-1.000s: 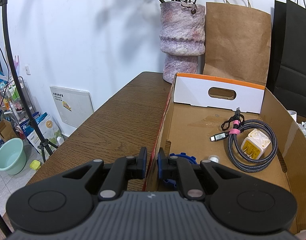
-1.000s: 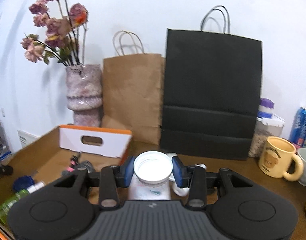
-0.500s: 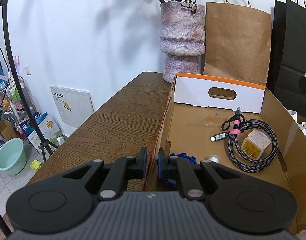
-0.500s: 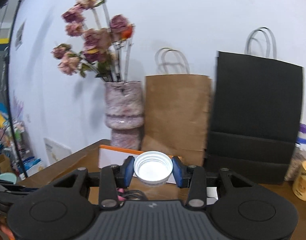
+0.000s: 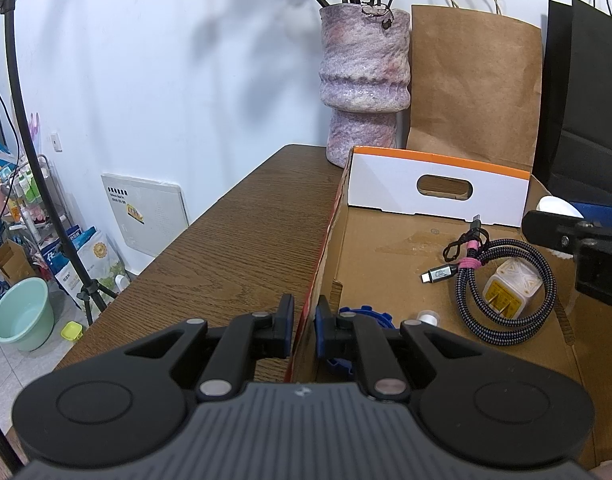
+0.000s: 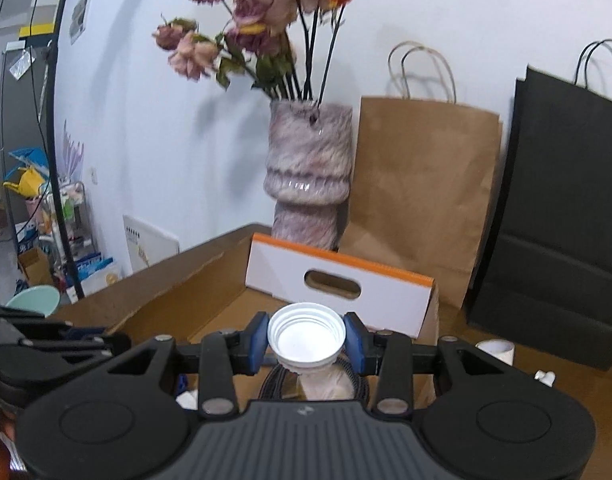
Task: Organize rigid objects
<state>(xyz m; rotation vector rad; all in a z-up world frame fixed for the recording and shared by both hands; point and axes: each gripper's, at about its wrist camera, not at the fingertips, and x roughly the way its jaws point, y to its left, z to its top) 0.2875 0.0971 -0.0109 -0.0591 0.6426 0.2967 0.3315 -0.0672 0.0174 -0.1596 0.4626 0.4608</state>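
Right gripper (image 6: 305,346) is clamped on the neck of a white bottle (image 6: 306,338), mouth open toward the camera and long axis running straight down (body's mostly hidden under the fingers and blurry). It hangs over the cardboard box (image 6: 210,284), above the braided cable (image 5: 505,280) and charger plug (image 5: 511,290). Left gripper (image 5: 304,330) pinches the box's near side wall. Farther back: vase (image 6: 309,174), brown bag (image 6: 421,200).
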